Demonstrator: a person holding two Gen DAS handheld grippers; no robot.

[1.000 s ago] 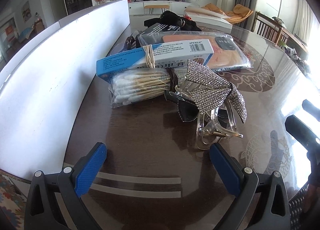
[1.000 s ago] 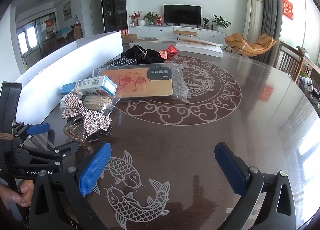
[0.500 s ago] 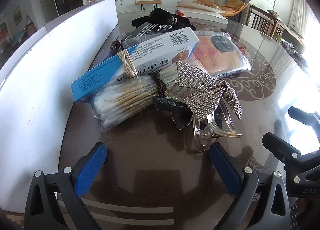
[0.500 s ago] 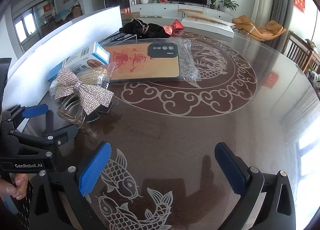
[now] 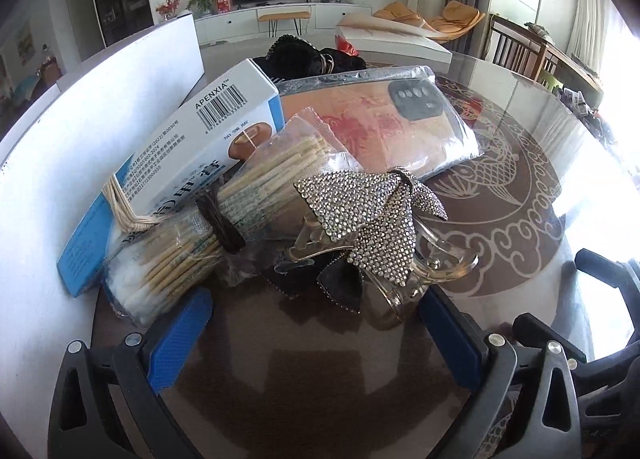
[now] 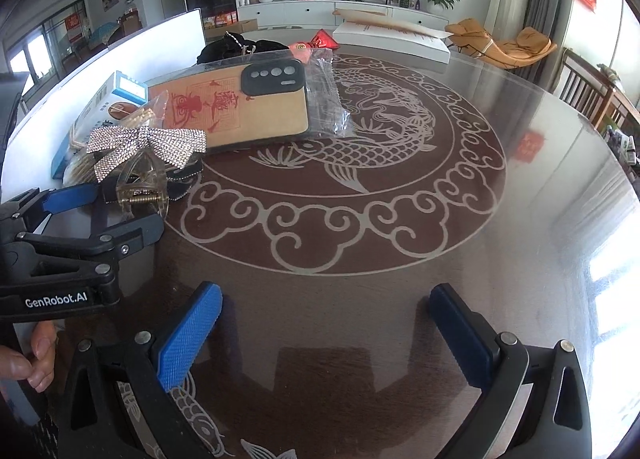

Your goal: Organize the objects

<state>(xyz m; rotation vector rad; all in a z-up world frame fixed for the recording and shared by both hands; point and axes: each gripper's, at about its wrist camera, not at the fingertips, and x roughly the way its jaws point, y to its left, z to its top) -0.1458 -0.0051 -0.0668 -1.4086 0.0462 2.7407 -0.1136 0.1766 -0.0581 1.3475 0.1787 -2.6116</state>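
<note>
Clutter is heaped along the desk's left edge, pressed up against the white board [image 5: 100,99] that stands there. The blue-and-white box [image 5: 192,151] leans on that board, tilted up at its far end. A cotton swab pack [image 5: 192,235] lies against the box, cinched by a dark band. A rhinestone bow [image 5: 372,211] sits on a clear hair claw clip [image 5: 424,271], right in front of the left gripper [image 5: 316,323]. Its jaws stand wide apart: the left blue pad [image 5: 180,335] is just beside the swab pack's near end, the right pad just beside the clip, whether touching I cannot tell. Nothing is gripped.

Behind the bow lies a bagged phone case [image 6: 248,107], orange with red print, and beyond it a black bundle [image 6: 236,47] and a small red item [image 6: 316,41] toward the far edge, with a white flat box [image 6: 392,39] near it.

Over on the right, the desk [image 6: 520,219] is open glossy brown with the fish medallion, all the way to the bright right edge. The right gripper [image 6: 324,335] hovers low over that bare stretch, jaws spread apart and holding nothing. In its view the left gripper [image 6: 104,211] shows at the left edge, pads spread by the clip.
</note>
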